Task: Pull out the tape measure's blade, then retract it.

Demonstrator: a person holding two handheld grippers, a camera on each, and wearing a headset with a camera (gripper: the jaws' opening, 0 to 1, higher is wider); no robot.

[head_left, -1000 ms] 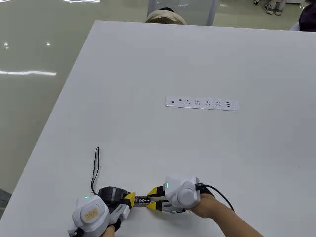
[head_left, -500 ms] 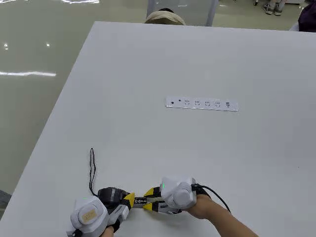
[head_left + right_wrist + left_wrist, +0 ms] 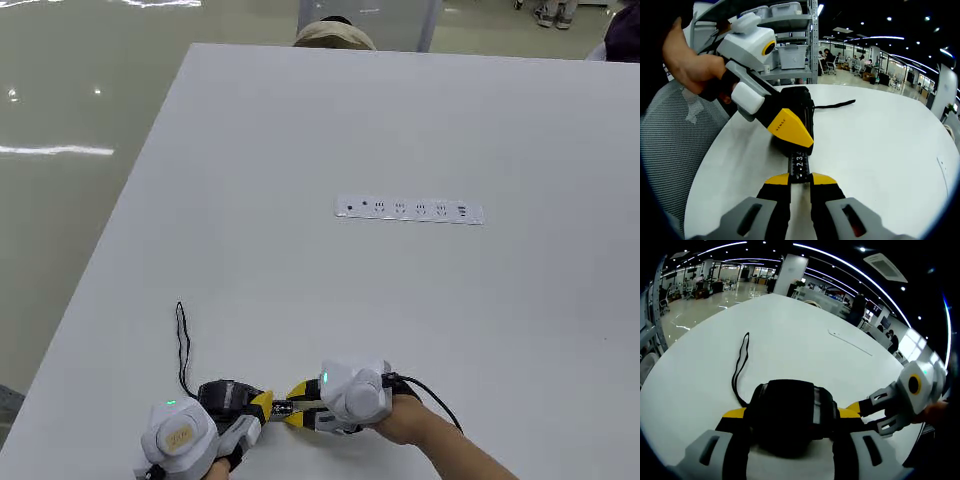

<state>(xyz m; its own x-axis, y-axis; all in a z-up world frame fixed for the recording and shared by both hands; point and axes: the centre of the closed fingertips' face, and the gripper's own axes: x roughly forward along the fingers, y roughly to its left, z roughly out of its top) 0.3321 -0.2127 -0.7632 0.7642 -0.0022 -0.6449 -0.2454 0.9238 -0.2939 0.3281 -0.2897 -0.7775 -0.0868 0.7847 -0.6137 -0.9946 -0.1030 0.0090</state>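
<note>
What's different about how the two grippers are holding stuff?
The left gripper clamps the fat black case; the right gripper pinches the thin blade. The left gripper's jaws stand wide apart; the right gripper's nearly touch. Both have yellow tips and rest low over the table.
</note>
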